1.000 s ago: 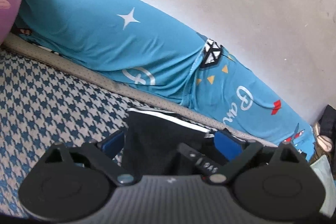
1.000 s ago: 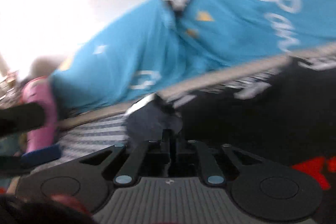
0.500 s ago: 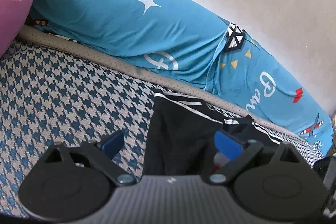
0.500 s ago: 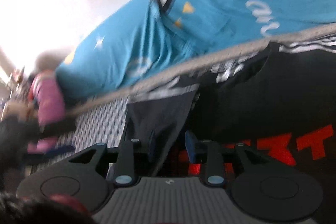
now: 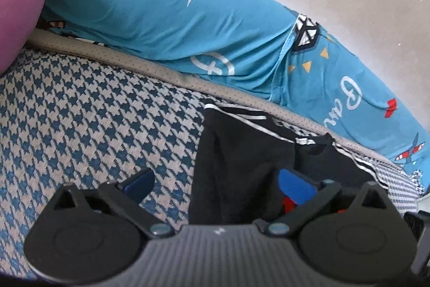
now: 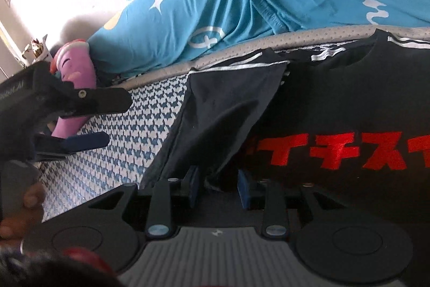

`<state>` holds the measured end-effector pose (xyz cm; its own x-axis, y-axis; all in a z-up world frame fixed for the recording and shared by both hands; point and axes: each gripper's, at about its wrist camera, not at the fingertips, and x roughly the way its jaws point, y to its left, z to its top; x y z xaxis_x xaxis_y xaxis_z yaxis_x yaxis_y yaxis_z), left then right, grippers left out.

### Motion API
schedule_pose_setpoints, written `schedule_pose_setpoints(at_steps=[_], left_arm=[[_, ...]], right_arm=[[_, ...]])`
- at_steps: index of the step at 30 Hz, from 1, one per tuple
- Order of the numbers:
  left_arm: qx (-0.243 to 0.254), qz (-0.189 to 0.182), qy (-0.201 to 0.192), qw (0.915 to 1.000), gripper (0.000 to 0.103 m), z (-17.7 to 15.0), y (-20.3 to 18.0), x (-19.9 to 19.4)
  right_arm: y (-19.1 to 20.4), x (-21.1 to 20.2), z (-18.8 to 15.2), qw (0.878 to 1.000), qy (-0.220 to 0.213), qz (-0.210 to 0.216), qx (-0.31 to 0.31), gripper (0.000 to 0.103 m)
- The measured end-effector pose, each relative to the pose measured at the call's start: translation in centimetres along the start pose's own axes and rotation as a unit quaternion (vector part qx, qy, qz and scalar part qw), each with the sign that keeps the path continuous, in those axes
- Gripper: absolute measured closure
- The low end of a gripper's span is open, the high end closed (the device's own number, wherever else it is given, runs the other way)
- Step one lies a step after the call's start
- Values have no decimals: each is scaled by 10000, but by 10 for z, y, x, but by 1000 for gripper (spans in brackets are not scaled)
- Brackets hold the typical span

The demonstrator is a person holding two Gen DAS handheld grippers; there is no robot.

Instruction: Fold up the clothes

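Released sleeve [image 6: 215,112] before parted right gripper [image 6: 219,187]

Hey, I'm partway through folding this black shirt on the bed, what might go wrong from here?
The folded-over sleeve lies loose; with both the left gripper and the right gripper open, it may slide back or bunch. The black shirt reaches the mattress edge, so its collar could snag against the blue bedding.

Bare houndstooth mattress [image 5: 88,109] left of black shirt [image 6: 336,104]: open passage. Blue bolster [image 5: 166,26] blocks far edge.
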<state>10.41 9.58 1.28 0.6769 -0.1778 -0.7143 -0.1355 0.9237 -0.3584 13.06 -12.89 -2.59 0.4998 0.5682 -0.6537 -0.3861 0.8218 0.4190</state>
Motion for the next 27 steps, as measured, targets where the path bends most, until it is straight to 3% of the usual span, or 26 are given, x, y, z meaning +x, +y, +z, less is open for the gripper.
schedule_pose_setpoints(at_steps=[6, 11, 14, 16, 20, 27], left_arm=[[124, 225, 88, 9996, 0, -4, -3, 4], [246, 445, 193, 9985, 0, -7, -4, 7], [259, 572, 309, 9975, 0, -10, -3, 12], [367, 657, 422, 9963, 0, -14, -5, 16], [634, 835, 625, 9925, 0, -24, -10, 24], [969, 1217, 779, 9848, 0, -38, -4, 32]], right_arm=[[4, 5, -1, 9999, -91, -87, -62, 93], [17, -13, 4, 9990, -66, -377, -234, 94], [29, -26, 3, 9959, -109, -759, -482, 91], [32, -29, -1, 9931, 58, -1042, -537, 82], [20, -51, -5, 9947, 62, -999, -238, 82], [-19, -104, 1, 9929, -437, -1107, 40, 72]])
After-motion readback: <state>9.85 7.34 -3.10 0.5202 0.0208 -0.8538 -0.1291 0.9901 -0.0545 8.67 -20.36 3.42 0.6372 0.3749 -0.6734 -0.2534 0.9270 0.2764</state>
